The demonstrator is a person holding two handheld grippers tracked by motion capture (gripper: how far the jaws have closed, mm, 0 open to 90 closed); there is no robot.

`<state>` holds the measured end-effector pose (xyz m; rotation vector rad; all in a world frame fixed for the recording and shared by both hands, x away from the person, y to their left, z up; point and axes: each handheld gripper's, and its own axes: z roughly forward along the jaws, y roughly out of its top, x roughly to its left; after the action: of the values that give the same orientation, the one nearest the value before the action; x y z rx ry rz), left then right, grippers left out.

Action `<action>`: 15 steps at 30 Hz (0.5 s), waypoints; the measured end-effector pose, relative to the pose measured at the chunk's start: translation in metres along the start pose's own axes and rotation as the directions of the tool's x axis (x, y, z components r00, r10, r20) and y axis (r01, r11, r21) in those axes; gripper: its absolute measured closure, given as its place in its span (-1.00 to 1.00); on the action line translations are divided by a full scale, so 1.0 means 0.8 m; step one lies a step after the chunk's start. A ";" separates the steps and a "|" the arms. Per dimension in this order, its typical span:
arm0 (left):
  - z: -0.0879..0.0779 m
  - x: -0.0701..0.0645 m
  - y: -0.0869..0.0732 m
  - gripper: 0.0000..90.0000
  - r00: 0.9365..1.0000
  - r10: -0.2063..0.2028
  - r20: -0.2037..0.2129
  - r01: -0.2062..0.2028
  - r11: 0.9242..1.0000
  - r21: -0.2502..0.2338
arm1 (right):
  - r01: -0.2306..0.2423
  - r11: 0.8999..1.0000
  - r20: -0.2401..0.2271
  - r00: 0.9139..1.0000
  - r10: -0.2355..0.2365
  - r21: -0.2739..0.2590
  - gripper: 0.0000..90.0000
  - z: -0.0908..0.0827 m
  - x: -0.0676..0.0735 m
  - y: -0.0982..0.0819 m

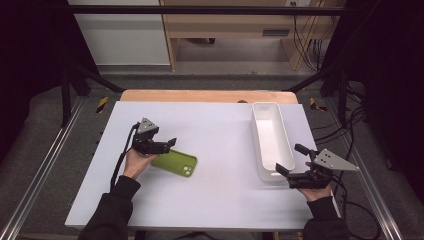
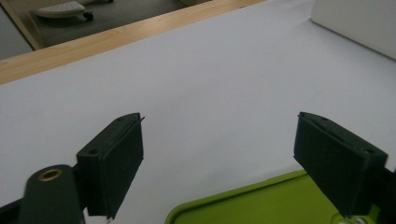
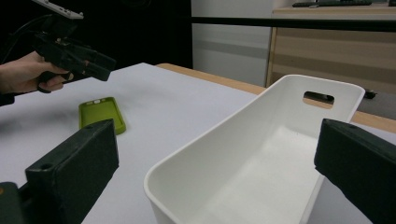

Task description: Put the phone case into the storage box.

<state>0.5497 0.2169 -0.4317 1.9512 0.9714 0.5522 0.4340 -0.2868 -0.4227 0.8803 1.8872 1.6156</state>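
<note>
**Left gripper lines up on the case**

The green case (image 1: 175,163) lies flat on the table (image 1: 215,200), well left of the white bin (image 1: 270,141). The left gripper (image 1: 171,142) hangs over its near end, jaws apart and empty, placed to straddle it. The right gripper (image 1: 291,161), jaws wide, flanks the bin's near end, likely to steady it.

We could read no text, label, brand, number or sign on anything in these views; every surface we saw was plain and unmarked.
</note>
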 end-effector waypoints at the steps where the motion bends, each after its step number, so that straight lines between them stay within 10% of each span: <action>1: 0.001 0.000 0.000 -0.59 1.000 -0.005 0.001 0.005 1.000 -0.001 | -0.001 1.000 -0.001 1.000 0.001 0.000 -1.00 0.000 0.000 0.000; 15: 0.012 0.001 -0.007 0.24 1.000 -0.021 -0.021 0.021 0.999 0.042 | 0.002 1.000 -0.002 1.000 -0.002 0.000 -1.00 0.001 0.000 -0.001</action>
<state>0.5547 0.2146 -0.4414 1.9742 1.0232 0.5450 0.4344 -0.2862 -0.4233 0.8766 1.8889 1.6156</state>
